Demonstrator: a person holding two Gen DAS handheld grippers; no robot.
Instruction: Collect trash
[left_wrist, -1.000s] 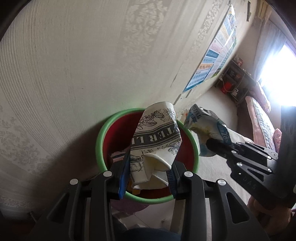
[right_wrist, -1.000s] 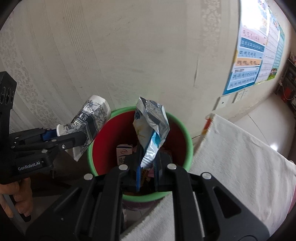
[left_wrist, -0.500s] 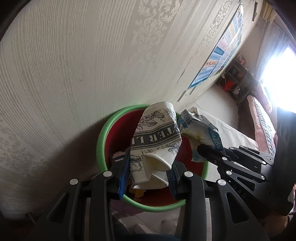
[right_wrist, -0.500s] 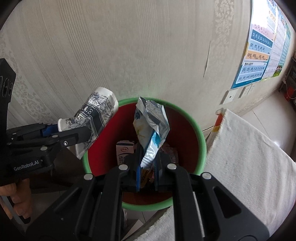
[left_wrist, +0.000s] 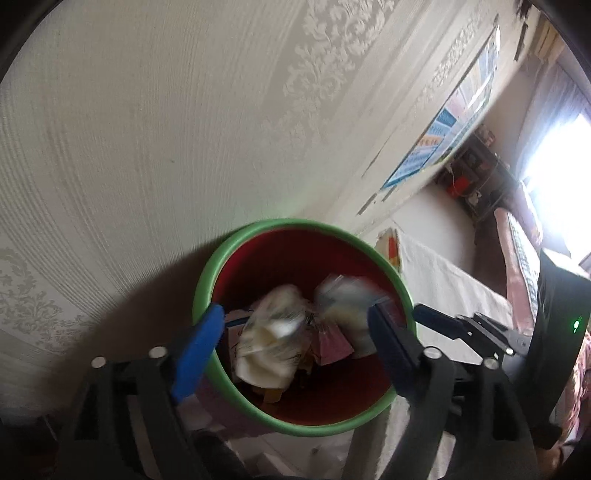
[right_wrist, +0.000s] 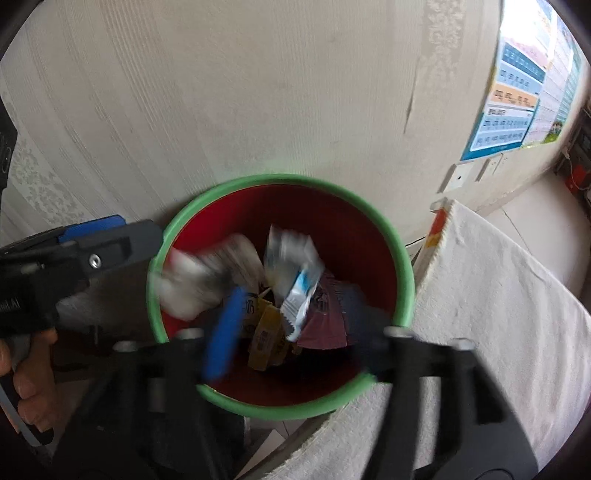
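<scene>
A red bin with a green rim stands against the wall and holds several wrappers. My left gripper hangs over it, its jaws opening wide; the crushed printed paper cup is loose and blurred, dropping into the bin with no pad on it. My right gripper is also over the bin with jaws opening; the silver and blue snack wrapper falls free between them. Each gripper shows in the other's view, the left one at the bin's left rim.
Patterned wallpaper rises right behind the bin. A white cloth-covered surface crowds the bin's right side. A poster and wall sockets sit to the right. A person's hand grips the left tool's handle.
Both grippers' jaws have spread apart over the bin. The paper cup and the snack wrapper have left the pads and are falling, blurred, into the bin. Both grippers sit lower, closer to the bin.
</scene>
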